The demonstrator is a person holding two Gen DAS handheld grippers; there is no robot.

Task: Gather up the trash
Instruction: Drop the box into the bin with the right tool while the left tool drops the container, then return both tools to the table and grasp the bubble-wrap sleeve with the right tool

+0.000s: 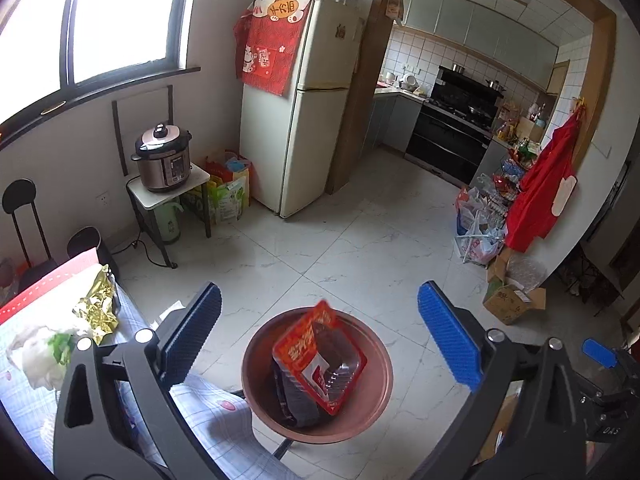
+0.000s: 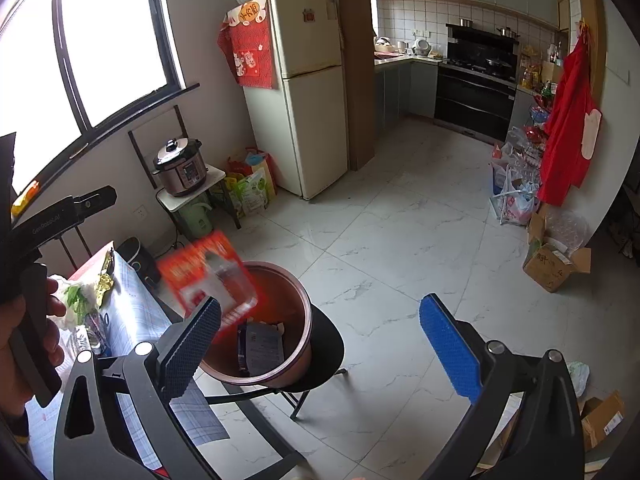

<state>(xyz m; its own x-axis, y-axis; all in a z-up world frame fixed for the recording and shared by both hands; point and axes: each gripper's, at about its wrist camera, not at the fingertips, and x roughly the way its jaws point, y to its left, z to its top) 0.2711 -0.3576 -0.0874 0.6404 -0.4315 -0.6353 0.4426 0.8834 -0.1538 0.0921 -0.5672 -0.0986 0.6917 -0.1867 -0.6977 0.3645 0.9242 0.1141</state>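
red snack tray (image 1: 320, 364): lies tilted in the brown bin (image 1: 372, 344). left gripper (image 1: 320, 340), right gripper (image 2: 320, 344): fingers wide apart, empty, poised over it.

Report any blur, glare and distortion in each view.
Left wrist: window blown out white, fisheye bends its frame, red package sharp in the bin. Right wrist: same package motion-smeared above the bin, window overexposed.
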